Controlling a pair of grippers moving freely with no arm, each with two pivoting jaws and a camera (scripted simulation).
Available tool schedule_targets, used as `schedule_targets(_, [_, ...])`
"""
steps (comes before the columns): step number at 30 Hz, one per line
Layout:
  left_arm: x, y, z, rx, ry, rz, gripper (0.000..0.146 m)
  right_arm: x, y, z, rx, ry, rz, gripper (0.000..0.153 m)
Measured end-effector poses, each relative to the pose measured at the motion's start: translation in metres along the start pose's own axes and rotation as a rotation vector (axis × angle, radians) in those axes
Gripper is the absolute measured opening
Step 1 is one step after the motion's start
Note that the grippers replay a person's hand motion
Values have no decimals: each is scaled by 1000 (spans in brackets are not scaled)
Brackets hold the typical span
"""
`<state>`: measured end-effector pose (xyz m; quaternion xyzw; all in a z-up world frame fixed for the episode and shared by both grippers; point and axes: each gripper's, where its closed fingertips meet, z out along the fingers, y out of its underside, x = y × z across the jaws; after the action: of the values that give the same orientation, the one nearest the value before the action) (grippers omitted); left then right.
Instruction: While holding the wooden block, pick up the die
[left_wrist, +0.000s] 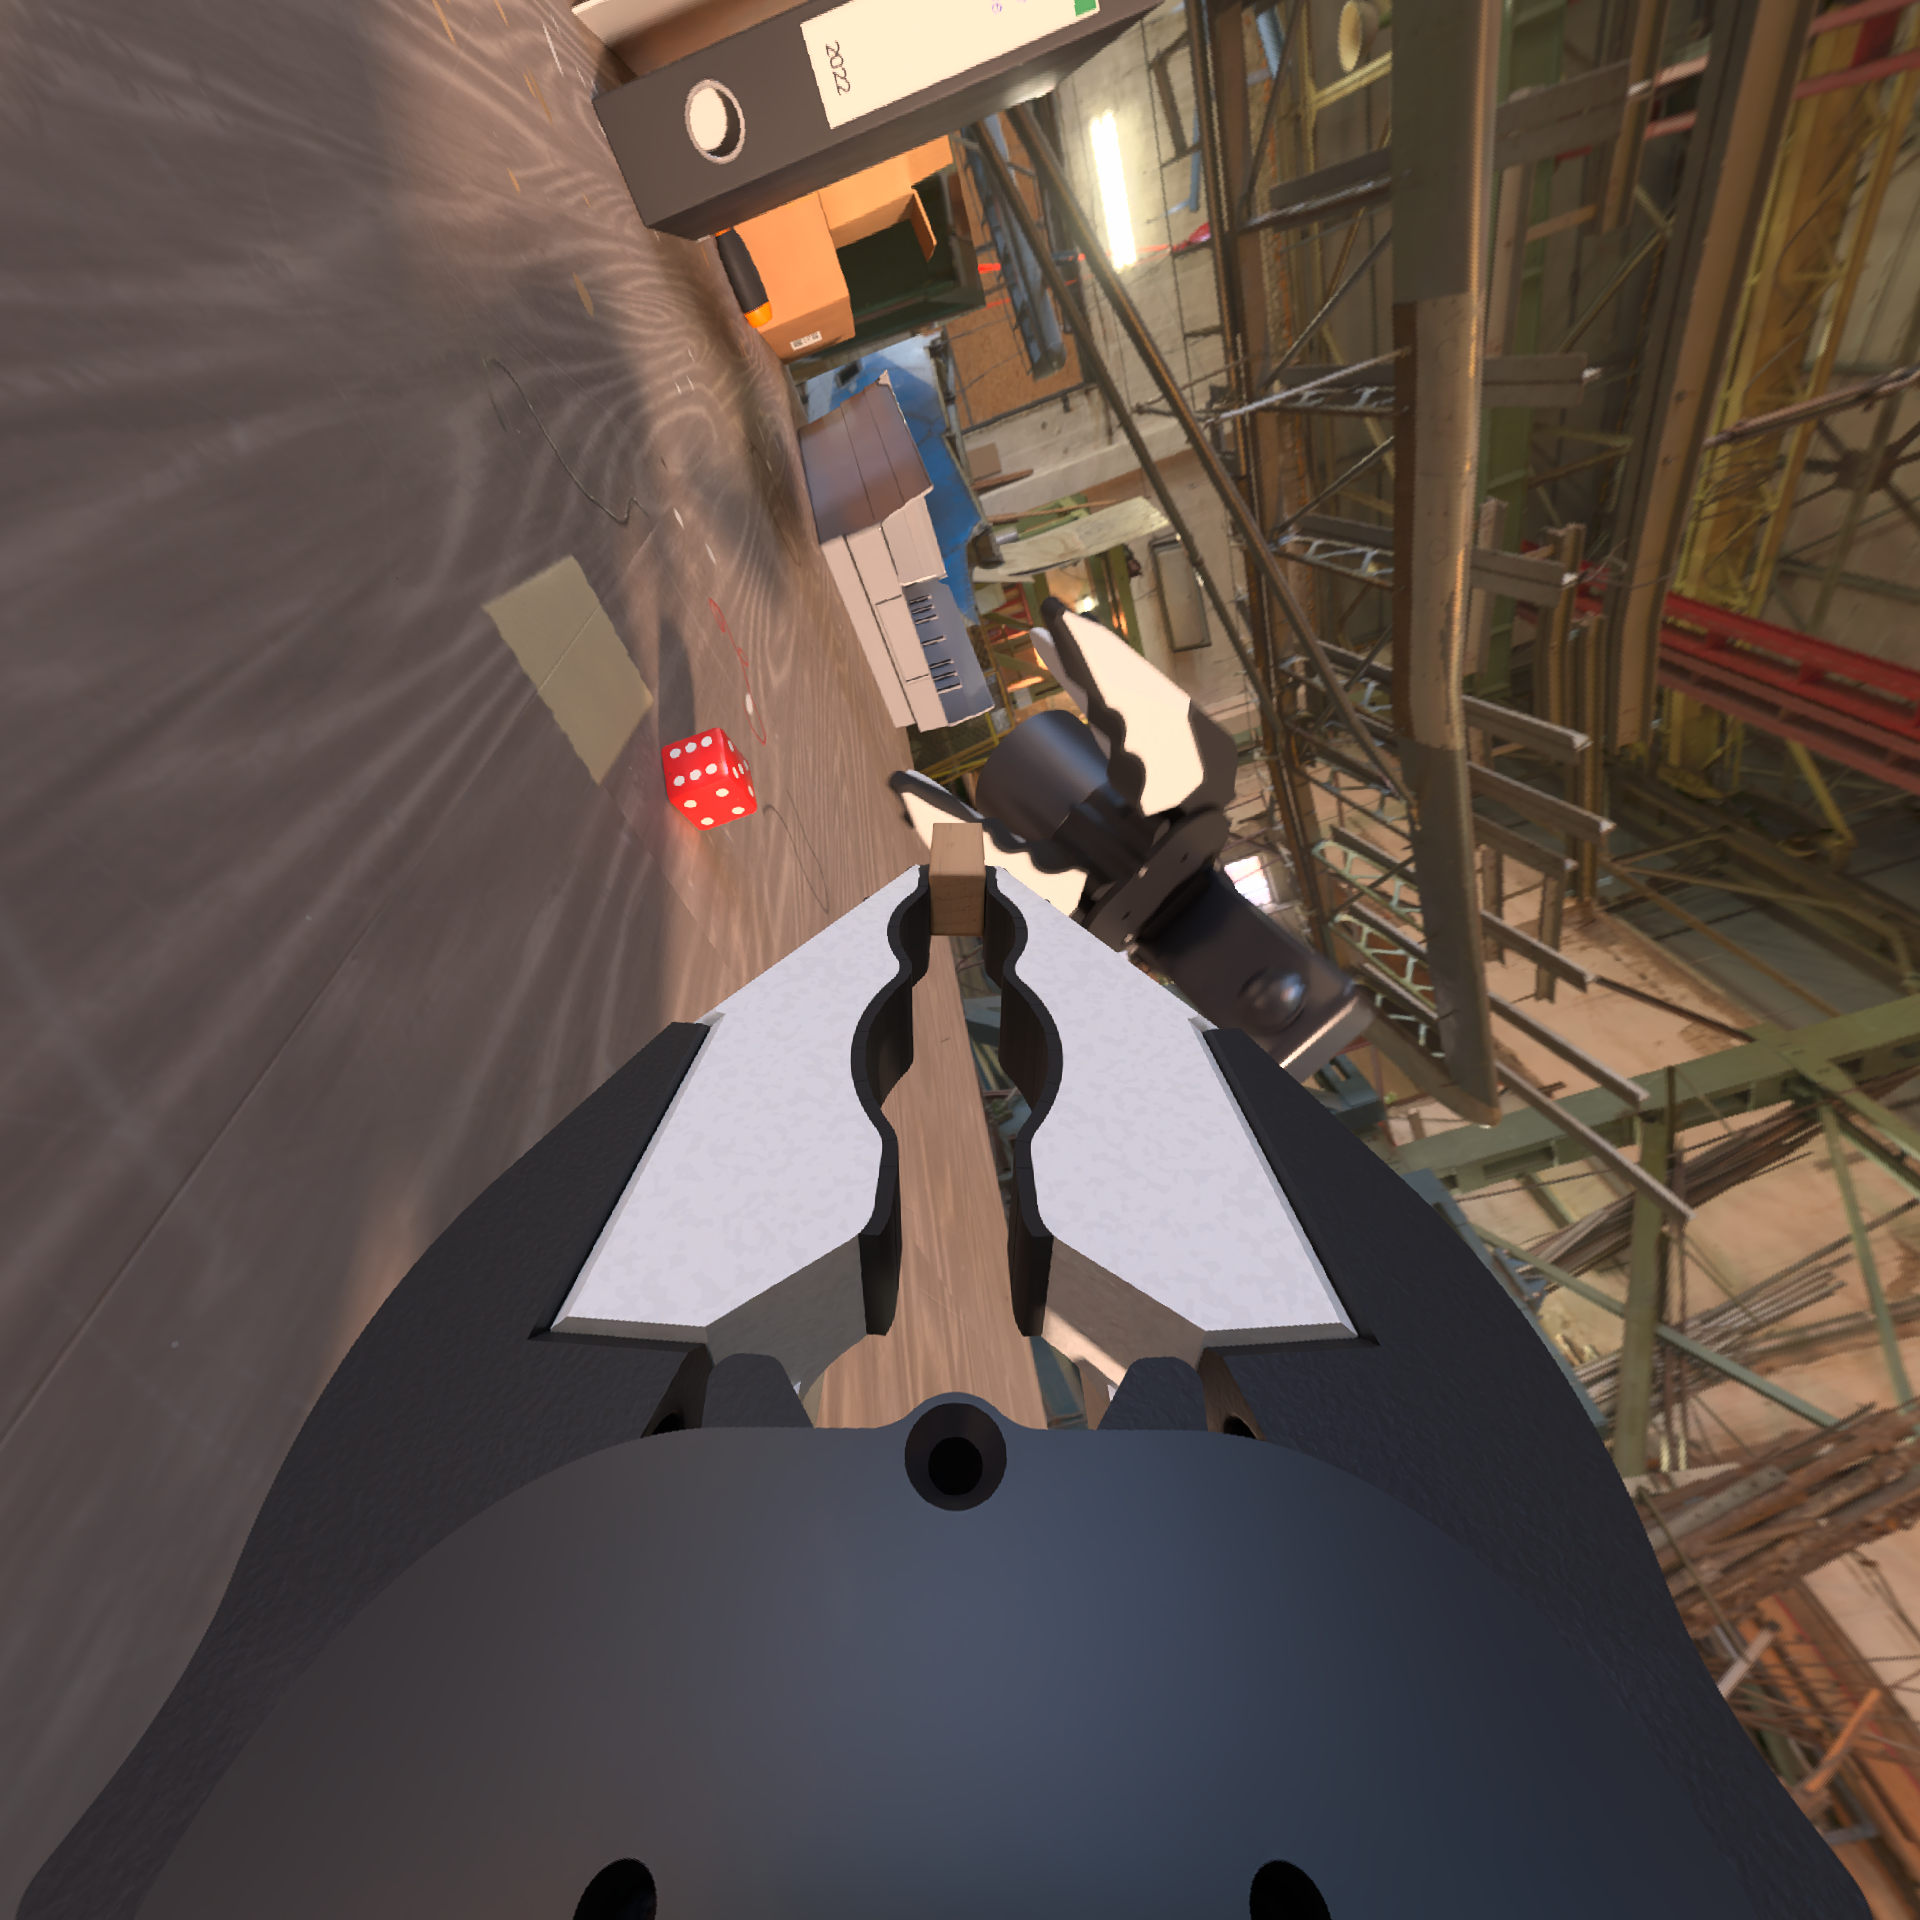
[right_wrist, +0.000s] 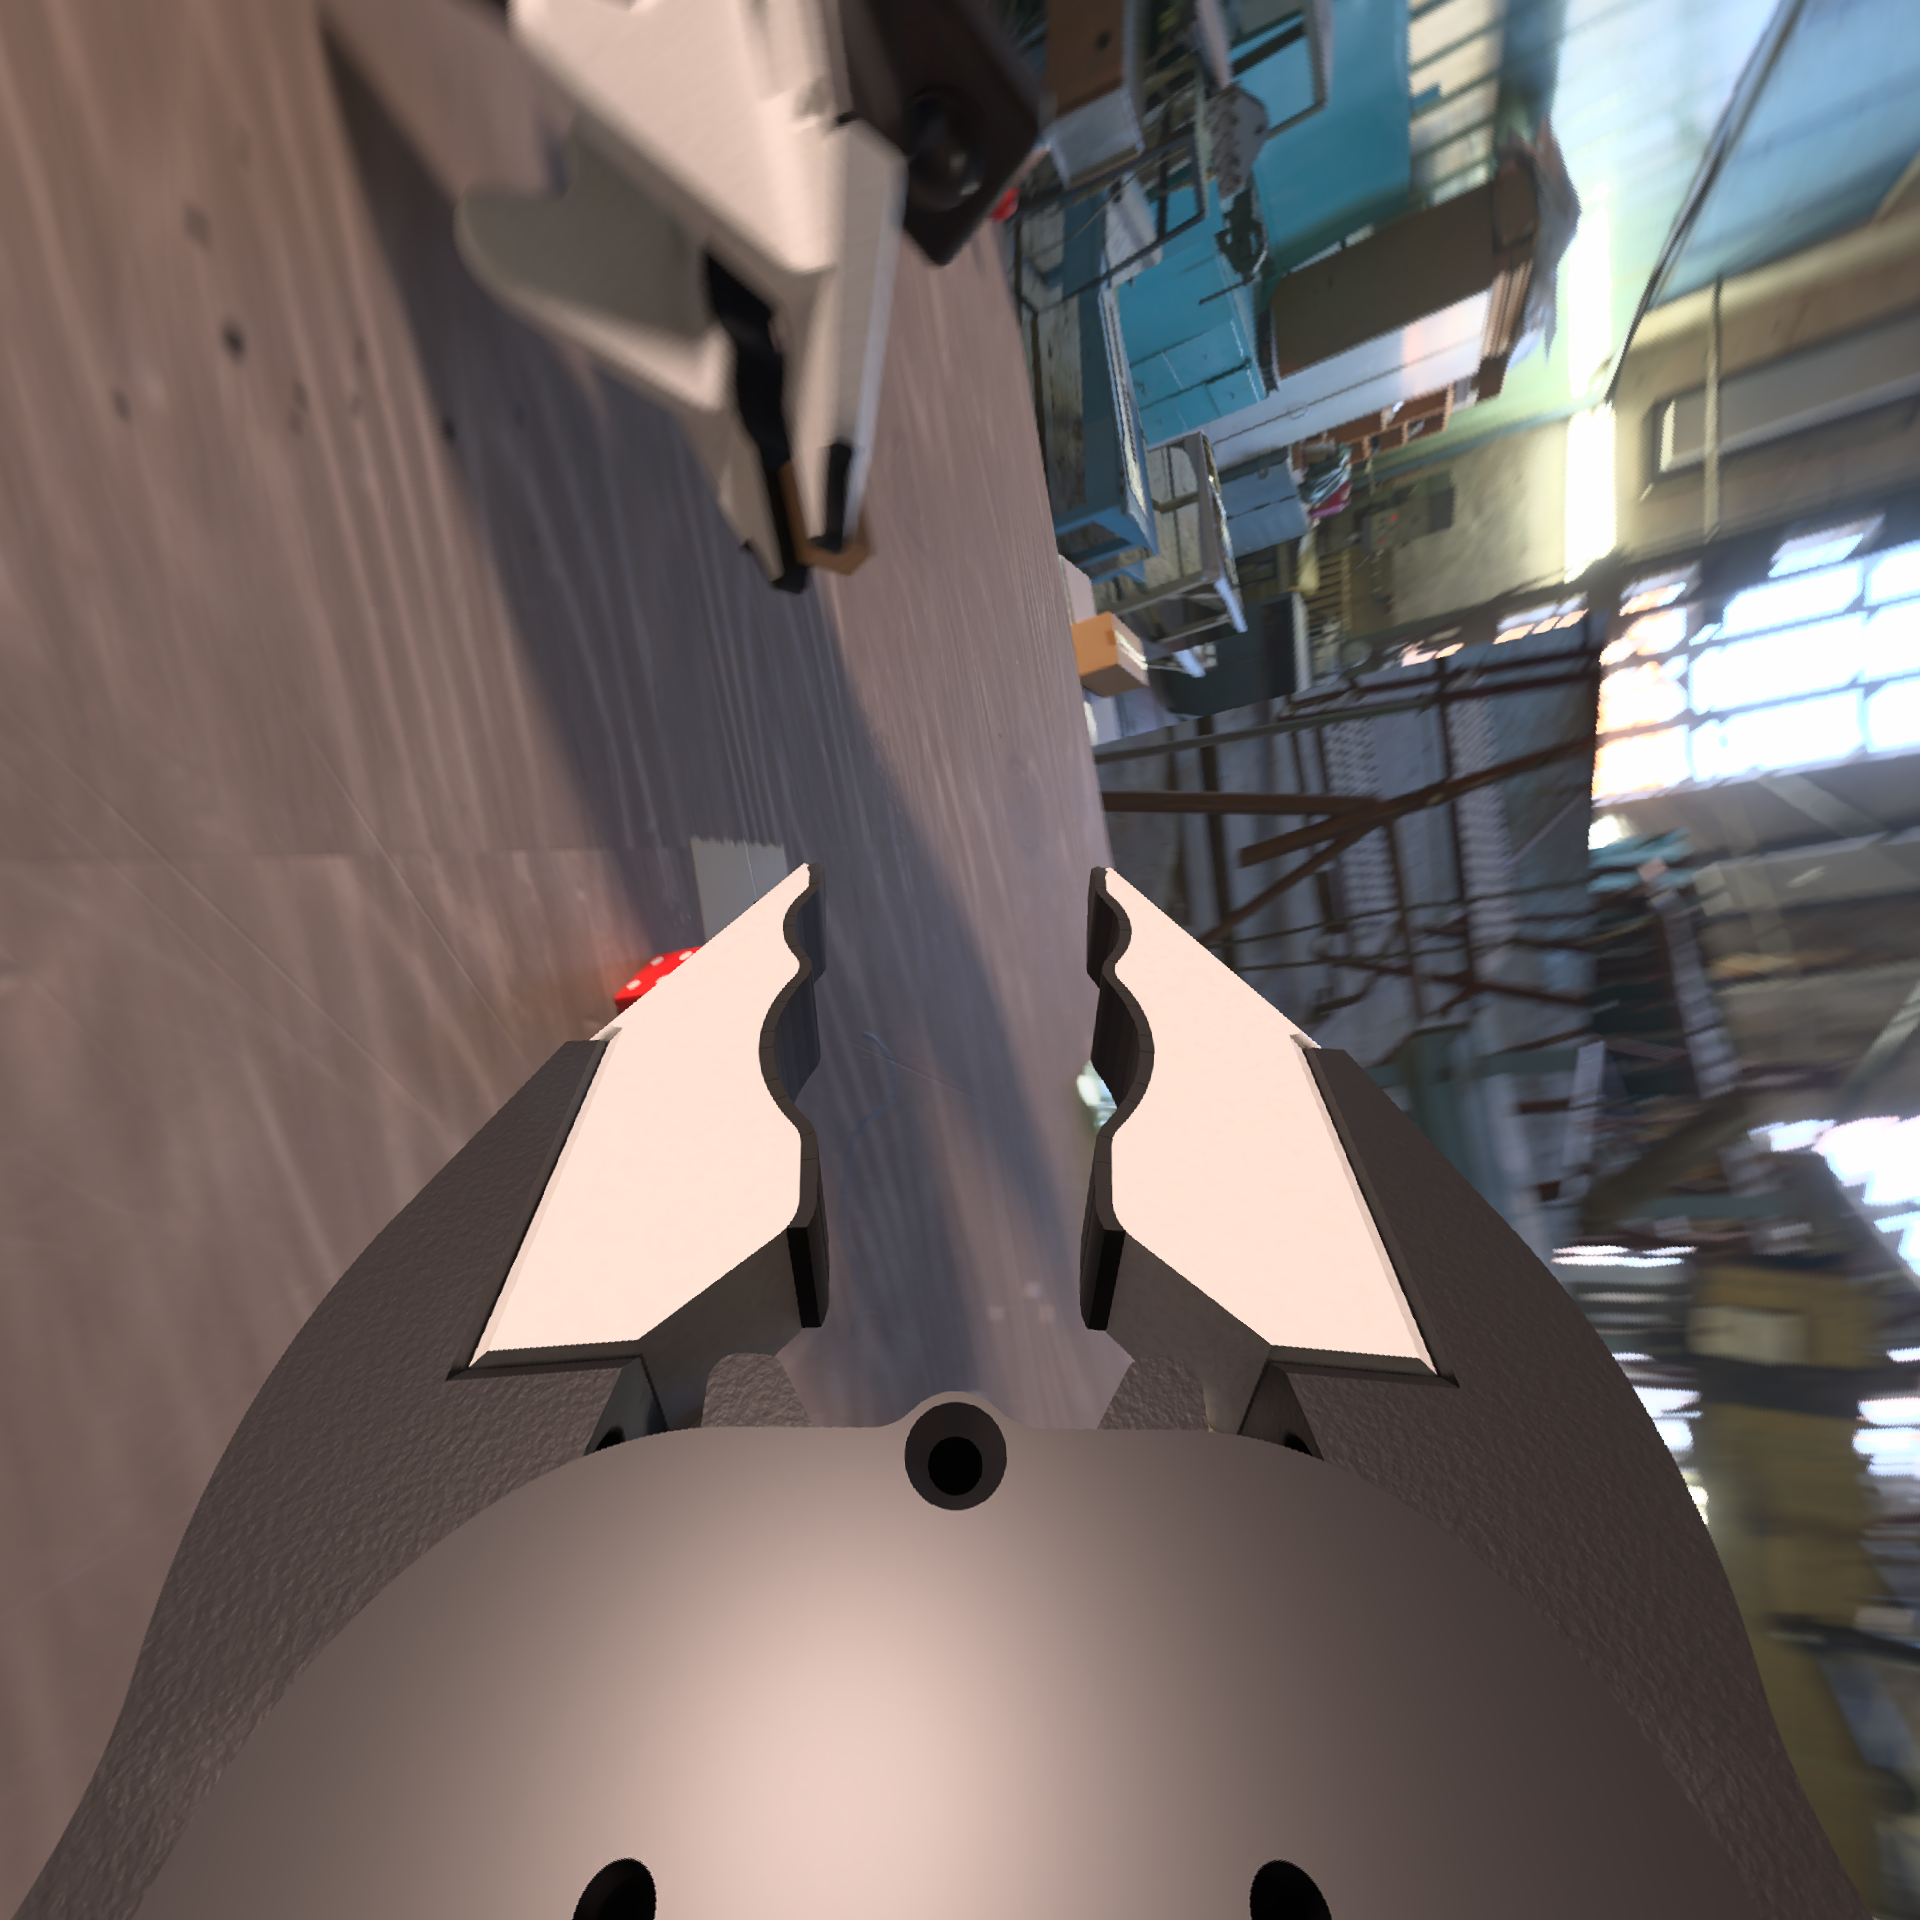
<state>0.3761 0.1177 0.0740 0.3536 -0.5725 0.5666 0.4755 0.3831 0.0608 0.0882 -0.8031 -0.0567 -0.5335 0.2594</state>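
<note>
My left gripper (left_wrist: 956, 883) is shut on a small wooden block (left_wrist: 956, 878), held at the fingertips above the table. The red die (left_wrist: 709, 779) with white pips sits on the table left of those fingertips, next to a tan paper sheet (left_wrist: 571, 660). My right gripper (right_wrist: 951, 883) is open and empty; the die (right_wrist: 655, 977) shows only partly behind its left finger (right_wrist: 675, 1122). The right gripper also shows in the left wrist view (left_wrist: 1049, 717), beyond the block. The left gripper shows in the right wrist view (right_wrist: 810, 551), holding the block (right_wrist: 831, 556).
A dark ring binder (left_wrist: 810, 114) lies at the table's far end. Behind it are an orange cardboard box (left_wrist: 821, 270) and a brown and white stack of boxes (left_wrist: 894, 551). The wooden table (left_wrist: 312, 520) fills the left side of both views.
</note>
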Motion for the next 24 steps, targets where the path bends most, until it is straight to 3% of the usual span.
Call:
schedule_targets(4, [0,-2,-1,12,11,-27,8,-11,-3,17,-78,51,-289,42])
schedule_targets(9, [1,1,0,-3,14,-26,8,-5,-4,23,-133,157,-420,20])
schedule_targets(16, [1,-2,-2,21,38,-67,8,-2,-7,24,-120,206,-501,9])
schedule_targets(24, [0,0,-1,16,16,-38,8,-6,-6,26,-70,137,-318,13])
